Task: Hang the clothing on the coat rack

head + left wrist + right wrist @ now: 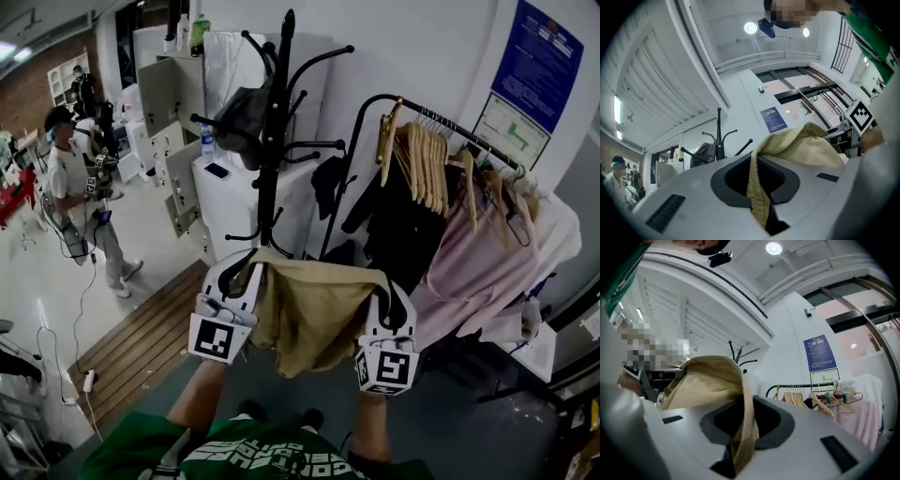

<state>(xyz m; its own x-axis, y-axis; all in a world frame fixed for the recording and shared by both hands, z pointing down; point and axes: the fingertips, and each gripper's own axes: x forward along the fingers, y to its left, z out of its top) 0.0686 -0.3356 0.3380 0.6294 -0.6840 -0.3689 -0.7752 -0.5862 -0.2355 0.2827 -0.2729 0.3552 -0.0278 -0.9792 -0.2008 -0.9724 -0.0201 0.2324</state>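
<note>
A: So, which step is this?

B: The carry, I'd say. The garment (314, 314), a tan one, hangs spread between the left gripper (239, 274) and the right gripper (386, 298), held up in front of the person. The rack (272, 141) stands beyond it at twelve o'clock, and the cloth is not touching it

A: Are both grips on?

B: Yes. In each gripper view the fingers (693, 192) are closed on a fold of the cloth's edge, pinched in the slot between them

A: And next?

B: Probably raise the top edge above a free hook and lower it over. A dark bag (242, 117) already hangs on the pole's ten o'clock side, so the bare hooks (323, 145) at three o'clock look the better target. The cloth has to catch before either grip lets go

A: What can't you make out?

B: What sort of garment it is, or whether it has a collar or loop; it is bunched. The cloth hides the rack's foot. The gripper views tilt up towards the ceiling, so the rack shows small there. The rail (441, 127) at two o'clock is crowded with hangers and is not part of this job
</note>
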